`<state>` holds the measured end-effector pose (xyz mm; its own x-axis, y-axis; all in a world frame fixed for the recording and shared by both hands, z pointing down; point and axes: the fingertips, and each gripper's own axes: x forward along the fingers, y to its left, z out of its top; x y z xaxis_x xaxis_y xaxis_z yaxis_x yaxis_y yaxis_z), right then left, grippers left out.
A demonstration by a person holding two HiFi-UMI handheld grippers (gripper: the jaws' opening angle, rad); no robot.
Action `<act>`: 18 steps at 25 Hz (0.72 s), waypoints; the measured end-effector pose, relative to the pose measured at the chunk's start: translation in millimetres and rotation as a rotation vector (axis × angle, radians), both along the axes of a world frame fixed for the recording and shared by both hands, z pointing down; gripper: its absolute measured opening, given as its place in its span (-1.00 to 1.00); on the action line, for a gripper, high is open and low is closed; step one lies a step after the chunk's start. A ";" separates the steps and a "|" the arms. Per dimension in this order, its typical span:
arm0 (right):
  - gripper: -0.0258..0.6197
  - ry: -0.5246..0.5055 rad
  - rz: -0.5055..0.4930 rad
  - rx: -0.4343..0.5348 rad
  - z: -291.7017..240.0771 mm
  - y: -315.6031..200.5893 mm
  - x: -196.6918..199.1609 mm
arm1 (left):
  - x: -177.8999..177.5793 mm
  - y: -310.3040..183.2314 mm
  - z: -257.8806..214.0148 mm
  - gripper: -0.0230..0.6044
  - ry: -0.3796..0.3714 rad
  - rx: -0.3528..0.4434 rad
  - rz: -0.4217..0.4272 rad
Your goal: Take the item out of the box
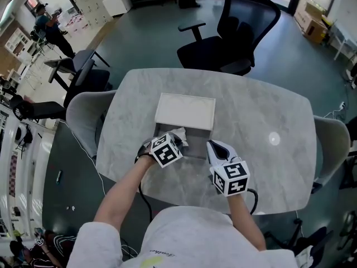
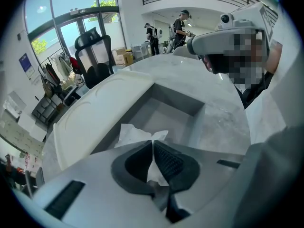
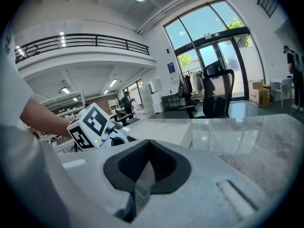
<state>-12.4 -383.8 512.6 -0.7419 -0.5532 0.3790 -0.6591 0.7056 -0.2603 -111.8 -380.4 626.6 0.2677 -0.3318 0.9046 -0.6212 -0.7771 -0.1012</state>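
Note:
A white crumpled tissue (image 2: 136,133) sticks up at the near edge of the open grey box (image 2: 185,109). My left gripper (image 2: 152,144) is shut on it, and the paper shows pinched between the two dark pads. In the head view the left gripper (image 1: 177,142) sits at the box's (image 1: 198,144) near left corner, with the tissue (image 1: 180,134) bunched at its tip. My right gripper (image 1: 215,148) rests just right of the box, its jaws shut with nothing between them. In the right gripper view, that gripper (image 3: 148,144) points past the left gripper's marker cube (image 3: 90,125).
The box's white lid (image 1: 184,110) lies flat just beyond the box on the marble table (image 1: 262,121). Grey chairs (image 1: 83,113) stand at both table sides and a black office chair (image 1: 237,24) beyond the far edge. People stand far off in the room.

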 end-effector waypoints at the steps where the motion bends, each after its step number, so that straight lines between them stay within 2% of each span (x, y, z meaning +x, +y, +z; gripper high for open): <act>1: -0.91 0.000 -0.001 0.003 -1.3 0.6 -0.6 | 0.4 -0.4 -2.4 -0.87 0.005 0.008 -0.001; 9: -0.91 0.003 0.006 0.025 -8.4 12.7 -5.4 | 2.3 6.8 -22.3 -0.87 0.050 0.054 -0.011; 18: -0.91 0.007 0.011 0.067 -25.5 40.9 -14.1 | -4.2 22.3 -60.5 -0.87 0.098 0.182 -0.066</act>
<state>-26.5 -342.9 487.1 -0.7327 -0.5859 0.3461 -0.6689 0.7137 -0.2079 -116.0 -358.1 566.1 0.3241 -0.5069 0.7987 -0.6839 -0.7089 -0.1724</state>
